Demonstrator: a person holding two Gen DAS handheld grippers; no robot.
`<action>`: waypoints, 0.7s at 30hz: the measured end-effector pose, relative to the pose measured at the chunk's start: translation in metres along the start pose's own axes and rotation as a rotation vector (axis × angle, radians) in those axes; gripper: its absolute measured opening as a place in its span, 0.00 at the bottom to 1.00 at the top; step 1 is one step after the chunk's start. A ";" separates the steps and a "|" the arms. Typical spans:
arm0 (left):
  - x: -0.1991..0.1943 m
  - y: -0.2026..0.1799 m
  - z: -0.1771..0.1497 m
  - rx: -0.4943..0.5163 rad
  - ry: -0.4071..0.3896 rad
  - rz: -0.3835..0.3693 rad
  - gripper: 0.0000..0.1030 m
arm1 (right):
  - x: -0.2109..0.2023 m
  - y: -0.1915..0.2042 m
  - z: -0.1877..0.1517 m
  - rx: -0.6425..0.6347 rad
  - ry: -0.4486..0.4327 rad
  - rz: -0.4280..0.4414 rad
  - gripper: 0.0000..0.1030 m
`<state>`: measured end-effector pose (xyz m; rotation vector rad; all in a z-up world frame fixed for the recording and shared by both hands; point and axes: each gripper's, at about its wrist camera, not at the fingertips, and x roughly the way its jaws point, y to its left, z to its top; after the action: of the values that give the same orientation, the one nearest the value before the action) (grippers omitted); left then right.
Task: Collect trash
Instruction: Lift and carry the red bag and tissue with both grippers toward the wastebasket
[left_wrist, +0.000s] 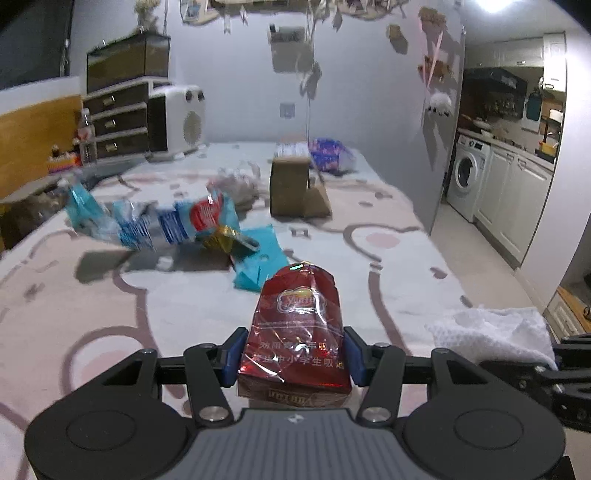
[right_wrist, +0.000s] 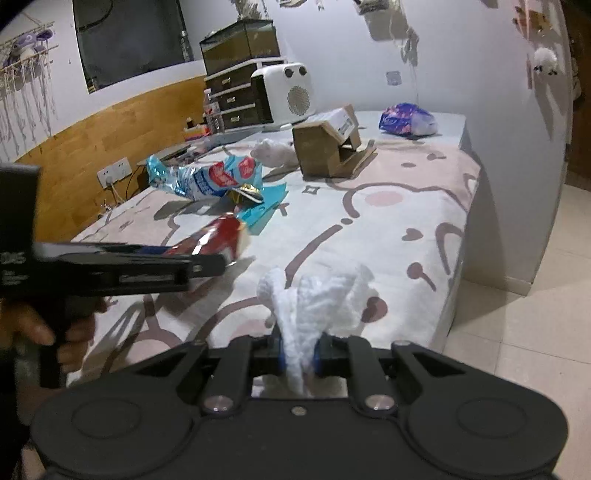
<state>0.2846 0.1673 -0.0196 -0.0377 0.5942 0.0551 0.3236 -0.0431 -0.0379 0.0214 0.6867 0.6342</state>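
so the bed (right_wrist: 424, 206) has a white and pink cartoon-print cover, and on it there's a crumpled blue-and-red plastic wrapper (right_wrist: 207, 179), a gold wrapper (right_wrist: 245, 195) on a teal sheet (right_wrist: 266, 210), an open cardboard box (right_wrist: 325, 151), a white crumpled wad (right_wrist: 273, 151) and a purple bag (right_wrist: 408, 119) at the far end

One red packet (left_wrist: 295, 332), one white tissue (right_wrist: 317, 302), one cardboard box (right_wrist: 325, 151), two grippers.

Both tools (left_wrist: 293, 356) (right_wrist: 300, 352) clamped, tilted downward
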 end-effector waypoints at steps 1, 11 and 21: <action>-0.007 -0.003 0.002 0.003 -0.011 0.001 0.53 | -0.004 0.000 0.000 0.000 -0.010 -0.005 0.13; -0.062 -0.068 0.016 0.045 -0.099 -0.058 0.53 | -0.068 -0.019 -0.002 0.034 -0.125 -0.070 0.13; -0.064 -0.166 0.002 0.055 -0.081 -0.180 0.53 | -0.128 -0.082 -0.032 0.092 -0.150 -0.184 0.14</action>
<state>0.2431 -0.0011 0.0212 -0.0353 0.5088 -0.1340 0.2727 -0.1858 -0.0063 0.0892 0.5645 0.4190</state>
